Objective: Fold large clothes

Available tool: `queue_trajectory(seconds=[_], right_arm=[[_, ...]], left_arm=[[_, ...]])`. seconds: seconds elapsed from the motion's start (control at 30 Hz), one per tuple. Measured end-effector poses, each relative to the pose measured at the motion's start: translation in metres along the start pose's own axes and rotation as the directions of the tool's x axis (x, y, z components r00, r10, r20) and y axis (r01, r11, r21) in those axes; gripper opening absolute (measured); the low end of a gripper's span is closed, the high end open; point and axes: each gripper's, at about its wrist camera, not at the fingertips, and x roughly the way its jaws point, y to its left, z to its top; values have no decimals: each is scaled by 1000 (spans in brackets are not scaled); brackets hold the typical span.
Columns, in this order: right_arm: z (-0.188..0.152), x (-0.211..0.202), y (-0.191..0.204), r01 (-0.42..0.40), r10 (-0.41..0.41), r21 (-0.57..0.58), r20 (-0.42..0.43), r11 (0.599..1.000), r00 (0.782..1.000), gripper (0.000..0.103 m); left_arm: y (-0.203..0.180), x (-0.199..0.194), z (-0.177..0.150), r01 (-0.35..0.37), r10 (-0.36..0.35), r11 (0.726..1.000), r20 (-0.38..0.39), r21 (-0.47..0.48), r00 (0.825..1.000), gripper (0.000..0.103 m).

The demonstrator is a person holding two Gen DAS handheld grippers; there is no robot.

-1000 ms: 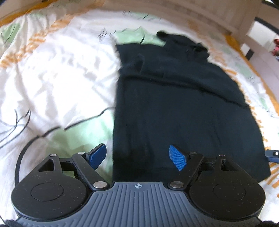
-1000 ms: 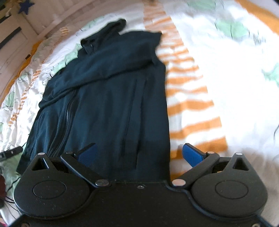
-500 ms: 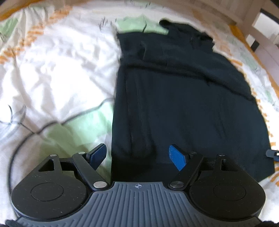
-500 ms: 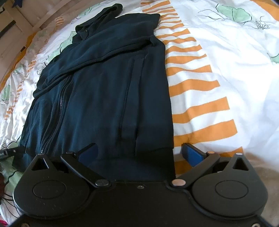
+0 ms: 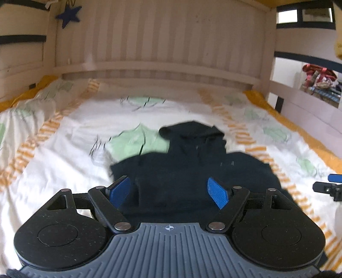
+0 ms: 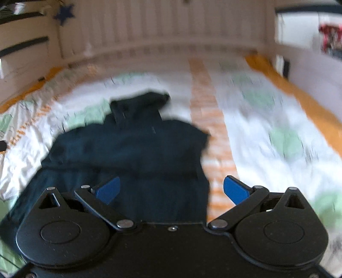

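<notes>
A dark navy hooded jacket (image 5: 192,162) lies flat on the bed, hood toward the headboard, sleeves folded across its body. In the right wrist view the same jacket (image 6: 132,154) looks blurred. My left gripper (image 5: 170,192) hangs above the jacket's near part, open, with nothing between its blue pads. Above the jacket's right edge, my right gripper (image 6: 171,189) is open and holds nothing. The right gripper's tip (image 5: 330,188) shows at the right edge of the left wrist view. The jacket's hem is hidden behind both gripper bodies.
The bed has a white cover (image 5: 64,149) printed with green patches and orange stripes. A pale slatted wooden headboard (image 5: 160,42) stands at the far end. A side rail (image 5: 303,100) runs along the right. A blue star (image 5: 68,16) hangs at upper left.
Both grippers rose and tilted up from the jacket's hem, so the headboard and room came into view. The jacket looks smaller and farther. Both jaws stayed open.
</notes>
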Motion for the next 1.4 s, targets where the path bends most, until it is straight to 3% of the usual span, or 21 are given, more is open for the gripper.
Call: queue_trajectory(seconds=[0.1,0.27,0.4,0.5,0.67,0.87,1.1,1.4], right_arm=[[10,16,13,6,-3,-49,53,999,999,102],[20,58,21,-26,25,-62,-22,998,999,101],[28,93,20,-63,61,-38,-70,997,996,89],[36,119,15,-90,89,-7,-86,996,992,86],[54,166,14,-110,111,20,-110,994,988,73],[77,223,14,-96,96,5,-104,995,990,71],[110,290,0,-57,59,33,-71,998,996,71],[131,356,0,30,-39,-95,-85,995,996,70]], left_arm=[[-3,17,11,19,-19,999,19,-28,1000,79],[1,49,18,46,-44,997,29,-56,999,79],[2,84,22,67,-69,995,-31,-71,997,79],[-1,110,24,68,-71,996,-50,-60,996,79],[-2,160,30,55,-59,997,-82,-56,995,79],[6,222,46,31,-39,997,-114,-76,993,79],[17,287,68,-40,32,997,-119,-63,992,79],[23,350,81,-74,72,997,-157,-5,985,79]])
